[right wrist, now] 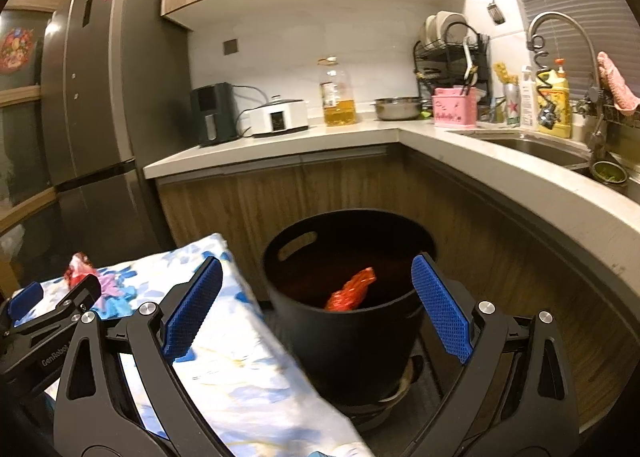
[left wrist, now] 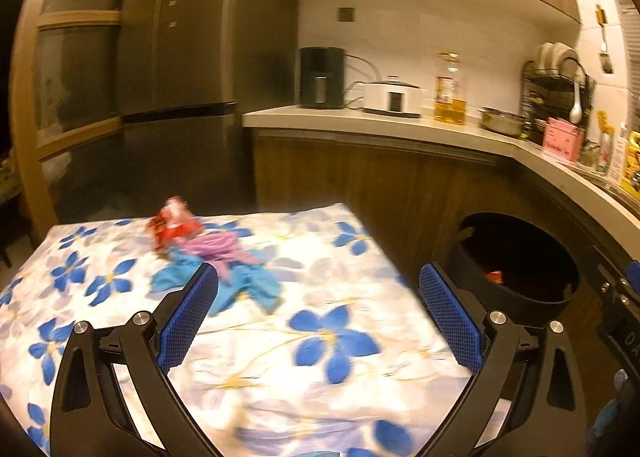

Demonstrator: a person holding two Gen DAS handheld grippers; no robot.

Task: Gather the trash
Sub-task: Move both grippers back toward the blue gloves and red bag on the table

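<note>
Trash lies on the table under a blue-flowered cloth point(left wrist: 320, 337): a red wrapper point(left wrist: 172, 223), a crumpled purple piece point(left wrist: 224, 247) and a blue piece point(left wrist: 248, 285). My left gripper point(left wrist: 320, 277) hovers open over the cloth just in front of them, nothing between its fingers. A black bin point(right wrist: 348, 337) stands on the floor right of the table, with a red wrapper point(right wrist: 352, 291) lying inside. My right gripper point(right wrist: 316, 269) is open and empty above the bin's near rim. The left gripper point(right wrist: 56, 293) also shows at the left of the right wrist view, near the red wrapper point(right wrist: 78, 269).
A wooden cabinet with a pale counter point(right wrist: 280, 145) wraps behind and to the right of the bin, close to it. On it stand a black appliance point(right wrist: 212, 113), a white cooker point(right wrist: 280, 117), an oil bottle point(right wrist: 336, 93) and a dish rack point(right wrist: 452, 57). Sink point(right wrist: 540, 149) right, fridge point(right wrist: 104, 97) left.
</note>
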